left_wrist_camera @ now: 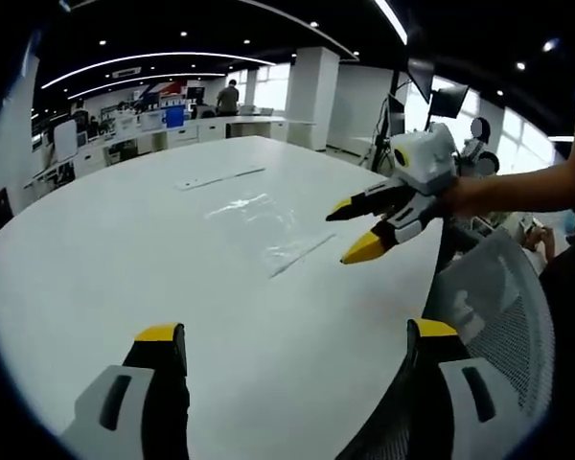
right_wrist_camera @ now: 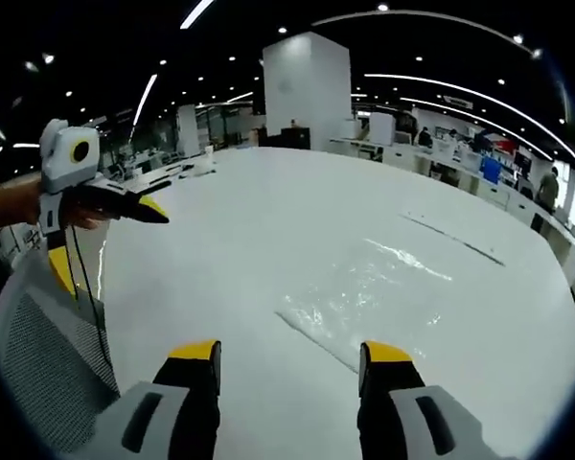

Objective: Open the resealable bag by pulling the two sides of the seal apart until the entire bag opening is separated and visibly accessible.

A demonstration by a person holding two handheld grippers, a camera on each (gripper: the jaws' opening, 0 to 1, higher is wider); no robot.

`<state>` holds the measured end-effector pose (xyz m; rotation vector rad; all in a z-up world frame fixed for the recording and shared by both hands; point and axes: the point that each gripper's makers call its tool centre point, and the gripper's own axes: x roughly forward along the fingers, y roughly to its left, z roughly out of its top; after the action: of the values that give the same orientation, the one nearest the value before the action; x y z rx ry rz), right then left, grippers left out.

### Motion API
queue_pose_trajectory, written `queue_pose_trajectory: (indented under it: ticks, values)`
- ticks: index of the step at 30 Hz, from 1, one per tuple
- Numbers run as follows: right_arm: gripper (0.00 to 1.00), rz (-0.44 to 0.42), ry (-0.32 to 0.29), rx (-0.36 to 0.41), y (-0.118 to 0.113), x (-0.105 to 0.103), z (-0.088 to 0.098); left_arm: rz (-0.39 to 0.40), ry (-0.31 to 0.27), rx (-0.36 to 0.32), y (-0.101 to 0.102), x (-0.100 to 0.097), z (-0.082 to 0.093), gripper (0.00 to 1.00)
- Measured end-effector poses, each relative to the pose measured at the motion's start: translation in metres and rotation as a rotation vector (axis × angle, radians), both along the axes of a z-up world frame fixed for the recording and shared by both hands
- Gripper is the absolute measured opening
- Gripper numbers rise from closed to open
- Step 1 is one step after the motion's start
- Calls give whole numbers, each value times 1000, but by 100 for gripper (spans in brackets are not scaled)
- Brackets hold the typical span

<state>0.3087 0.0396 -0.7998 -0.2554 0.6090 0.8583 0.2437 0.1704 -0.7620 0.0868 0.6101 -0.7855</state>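
Both grippers' jaws are spread wide, nothing held.
Clear resealable bag (right_wrist_camera: 364,287) is seen flat on white table (left_wrist_camera: 125,249), between left gripper (left_wrist_camera: 297,335) and right gripper (right_wrist_camera: 289,355).

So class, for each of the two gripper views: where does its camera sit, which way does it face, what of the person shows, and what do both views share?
Left gripper view: rides the left gripper, facing across the white table toward the clear resealable bag; the right gripper and the person's hand enter from the right.
Right gripper view: rides the right gripper, facing the bag; the left gripper and hand enter from the left.
Shared: table, bag, mesh chair, open-plan office.
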Motion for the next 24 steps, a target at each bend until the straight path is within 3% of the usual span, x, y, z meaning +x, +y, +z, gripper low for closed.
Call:
queue_pose_trajectory:
  ticks: [10,24]
  values:
    - [43,56,-8,-41,23,19,-10,22,5,-3,6,7,-2,94]
    - [20,176,17,-116,43,24,-32,31,13,-8,9,13,-4,94]
